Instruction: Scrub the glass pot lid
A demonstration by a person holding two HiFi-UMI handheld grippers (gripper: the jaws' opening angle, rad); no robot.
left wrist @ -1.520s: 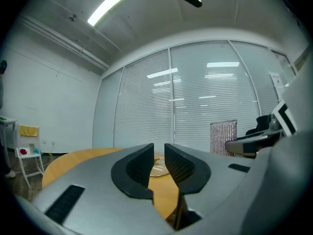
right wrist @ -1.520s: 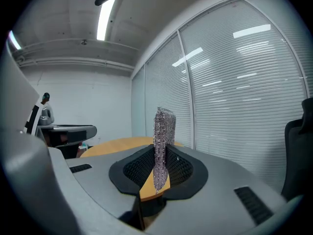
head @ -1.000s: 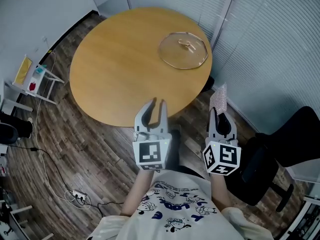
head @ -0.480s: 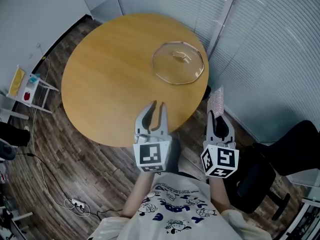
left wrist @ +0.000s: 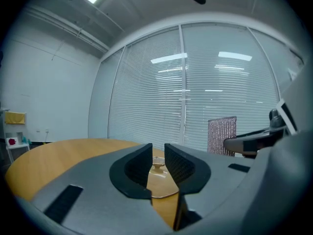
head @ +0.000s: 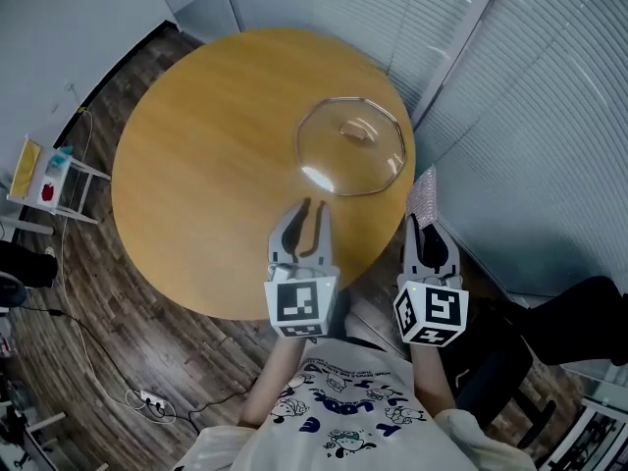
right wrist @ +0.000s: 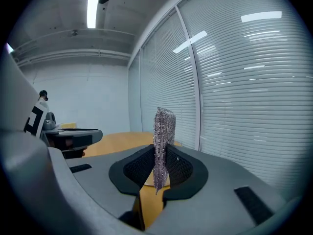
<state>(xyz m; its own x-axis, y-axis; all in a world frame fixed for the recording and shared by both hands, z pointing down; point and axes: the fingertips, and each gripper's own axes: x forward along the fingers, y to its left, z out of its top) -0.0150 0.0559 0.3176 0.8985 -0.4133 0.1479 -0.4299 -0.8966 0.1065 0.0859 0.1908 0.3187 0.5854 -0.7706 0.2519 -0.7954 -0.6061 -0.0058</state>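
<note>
The glass pot lid (head: 351, 145) lies knob up on the right side of the round wooden table (head: 206, 165). My left gripper (head: 309, 209) hovers over the table's near edge, a short way before the lid, open with nothing between its jaws. Through that gap the left gripper view shows the lid (left wrist: 160, 180) past the left gripper (left wrist: 157, 153). My right gripper (head: 424, 226) is off the table's right edge, shut on a silvery mesh scrubbing cloth (head: 425, 194) that stands upright. The cloth (right wrist: 164, 136) rises from the right gripper (right wrist: 157, 165).
Window blinds (head: 510, 116) run close along the table's right side. A black chair (head: 579, 312) stands at the right behind me. On the floor at left are a small white rack (head: 44, 180) and cables with a power strip (head: 147, 397).
The lid and table have drawn nearer to both grippers in the head view. Both grippers keep their pose; the right one still holds the cloth.
</note>
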